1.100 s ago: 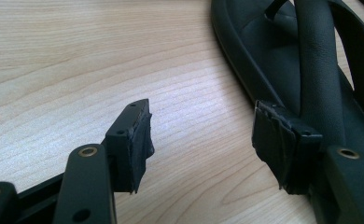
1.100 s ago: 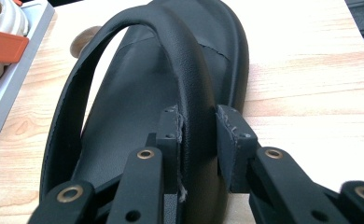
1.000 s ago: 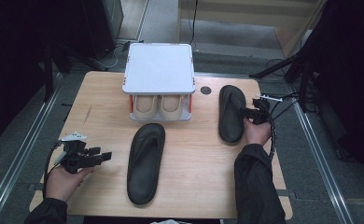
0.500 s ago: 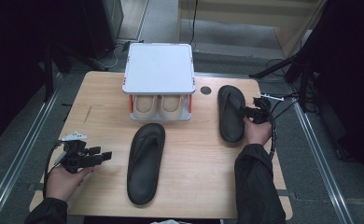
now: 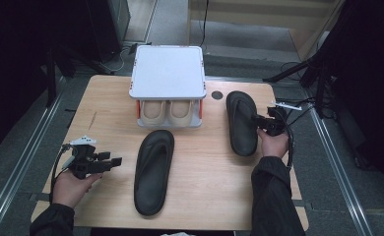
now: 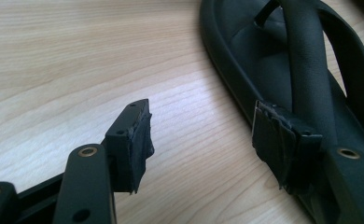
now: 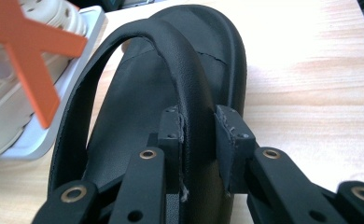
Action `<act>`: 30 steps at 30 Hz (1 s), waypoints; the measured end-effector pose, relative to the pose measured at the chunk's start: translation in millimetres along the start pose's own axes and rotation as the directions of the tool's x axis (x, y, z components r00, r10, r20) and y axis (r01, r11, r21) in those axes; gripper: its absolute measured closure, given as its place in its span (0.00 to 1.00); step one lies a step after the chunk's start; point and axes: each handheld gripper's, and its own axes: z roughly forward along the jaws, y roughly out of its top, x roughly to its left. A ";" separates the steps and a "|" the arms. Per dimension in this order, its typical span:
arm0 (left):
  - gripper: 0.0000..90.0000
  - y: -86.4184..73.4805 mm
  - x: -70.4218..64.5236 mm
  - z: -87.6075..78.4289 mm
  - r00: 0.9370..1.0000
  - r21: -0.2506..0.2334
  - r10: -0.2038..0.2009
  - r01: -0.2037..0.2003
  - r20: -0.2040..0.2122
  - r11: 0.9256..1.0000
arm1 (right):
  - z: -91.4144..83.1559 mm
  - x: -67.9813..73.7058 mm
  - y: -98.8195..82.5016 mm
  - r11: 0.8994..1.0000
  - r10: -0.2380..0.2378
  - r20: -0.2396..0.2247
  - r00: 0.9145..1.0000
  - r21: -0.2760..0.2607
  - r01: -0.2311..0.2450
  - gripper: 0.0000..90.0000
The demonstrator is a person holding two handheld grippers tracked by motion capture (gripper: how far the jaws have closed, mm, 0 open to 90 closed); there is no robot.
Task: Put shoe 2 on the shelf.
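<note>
High view: my right claw (image 5: 259,121) grips the strap of the right sandal (image 5: 241,123), which lies near the right edge of the table (image 5: 106,98), just beside the shoe rack (image 5: 168,73) that holds a beige pair (image 5: 167,110) on its lower shelf. My left claw (image 5: 112,161) rests spread and empty at the left, near the second sandal (image 5: 153,171). I judge the step to be lifting the right sandal; next it must clear the table and swing toward the rack, with free room in front of the rack.

Left gripper view: the left claw (image 6: 201,140) stands wide open above bare wood, the second sandal (image 6: 292,70) just beside it.

Right gripper view: the right claw (image 7: 199,135) pinches the sandal strap (image 7: 189,79); the rack's orange brace (image 7: 28,60) is close at left, an edge to avoid.
</note>
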 end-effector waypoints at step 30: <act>0.42 37.3 -11.5 37.6 0.996 0.016 0.058 -0.059 0.064 0.998 | -60.2 44.3 -53.2 0.996 -0.087 -0.093 0.992 0.026 0.090 0.82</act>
